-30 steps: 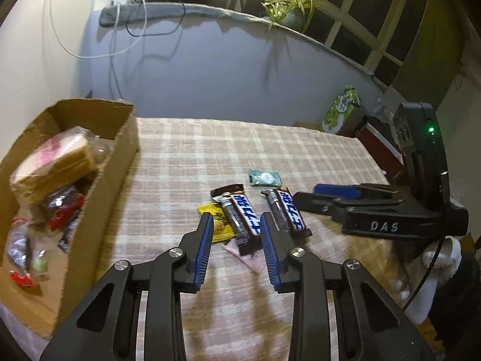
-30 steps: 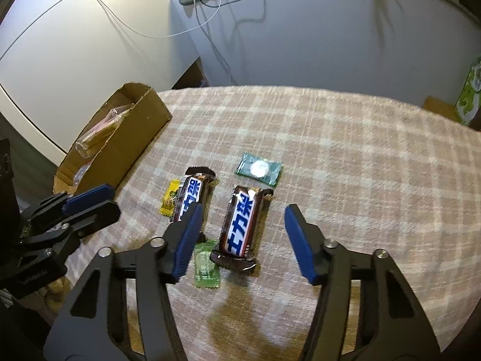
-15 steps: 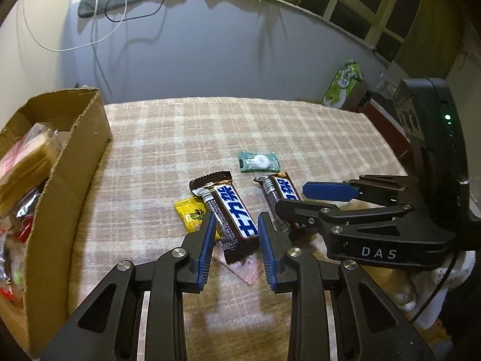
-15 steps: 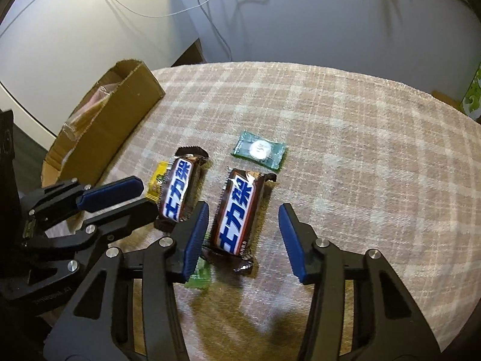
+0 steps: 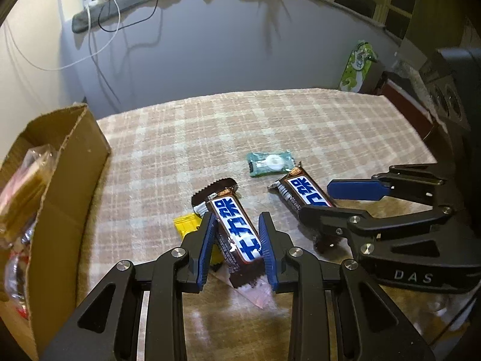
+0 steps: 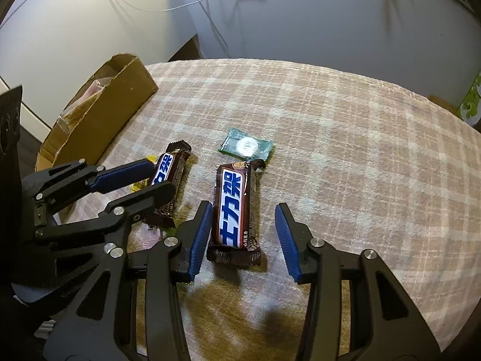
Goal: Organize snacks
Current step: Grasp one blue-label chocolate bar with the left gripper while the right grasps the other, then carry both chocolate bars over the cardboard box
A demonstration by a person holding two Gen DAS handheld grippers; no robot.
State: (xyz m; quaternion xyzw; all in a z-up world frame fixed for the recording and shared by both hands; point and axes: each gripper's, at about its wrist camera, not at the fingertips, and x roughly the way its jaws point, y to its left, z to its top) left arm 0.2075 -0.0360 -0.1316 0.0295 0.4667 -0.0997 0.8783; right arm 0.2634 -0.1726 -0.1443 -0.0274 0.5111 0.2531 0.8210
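Nearest in the left wrist view, the left tool (image 5: 237, 242) is sitting narrow around a chocolate bar (image 5: 236, 230), its blue pads close against both long sides; whether they are already pressing I cannot tell. In the right wrist view the right tool (image 6: 242, 237) is closing around the second chocolate bar (image 6: 233, 210), which is lying flat on the checked desk (image 6: 345, 156). The left pad is nearly touching the wrapper while the right pad is standing well clear.

To do this step well, each tool should probably be gripping its bar across the short width near the middle, squeezing gently so the wrapper is not crushing, then lifting straight up before carrying toward the cardboard box (image 5: 57, 180) at the left, where other snacks are already lying. The left tool also needs to avoid catching the yellow candy (image 5: 188, 224) and the pale pink wrapper (image 5: 258, 296) tucked under its bar. Farther off, a green candy (image 5: 269, 162) is waiting just beyond both bars.

Compared with a second ago, the left tool has come down and forward, so its bar is now between the pads rather than ahead of them, and the right tool has narrowed noticeably around its bar.
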